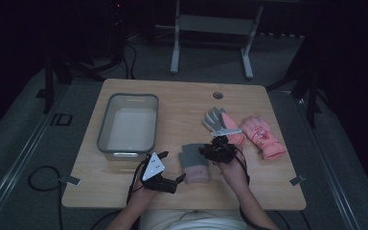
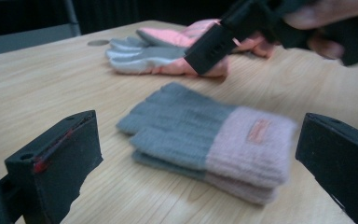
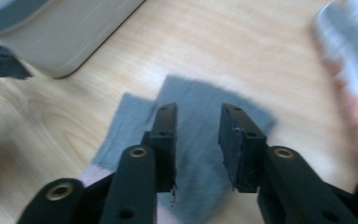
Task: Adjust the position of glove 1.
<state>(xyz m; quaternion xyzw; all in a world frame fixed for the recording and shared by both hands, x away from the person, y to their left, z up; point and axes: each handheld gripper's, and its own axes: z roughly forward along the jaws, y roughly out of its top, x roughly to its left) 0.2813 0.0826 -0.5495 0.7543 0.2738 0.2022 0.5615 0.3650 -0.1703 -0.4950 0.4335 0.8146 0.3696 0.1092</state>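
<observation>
Pale wooden table point(image 1: 124, 177) under dim light, dark floor and a metal frame beyond. Nearest, at the table's front edge: left gripper point(image 1: 181, 178), jaws spread wide, nothing between them, pointing at a folded pair of knit gloves point(image 1: 195, 163) just beside it. Same gloves in the left gripper view point(image 2: 205, 140): grey fingers, pale pink cuffs, one glove stacked on the other, lying flat, a small orange-pink tag point(image 2: 258, 129) on the top cuff, too blurred to read. Right gripper point(image 1: 205, 151) hovering above the grey finger end of the pair; in its own view point(image 3: 196, 126) jaws partly open, a narrow gap, grey knit below, contact not clear. Farther back and right: a pink and grey glove point(image 1: 220, 123) and a pink glove point(image 1: 261, 134), side by side. Back left: a grey plastic tub point(image 1: 106, 125), well apart from the gloves.
</observation>
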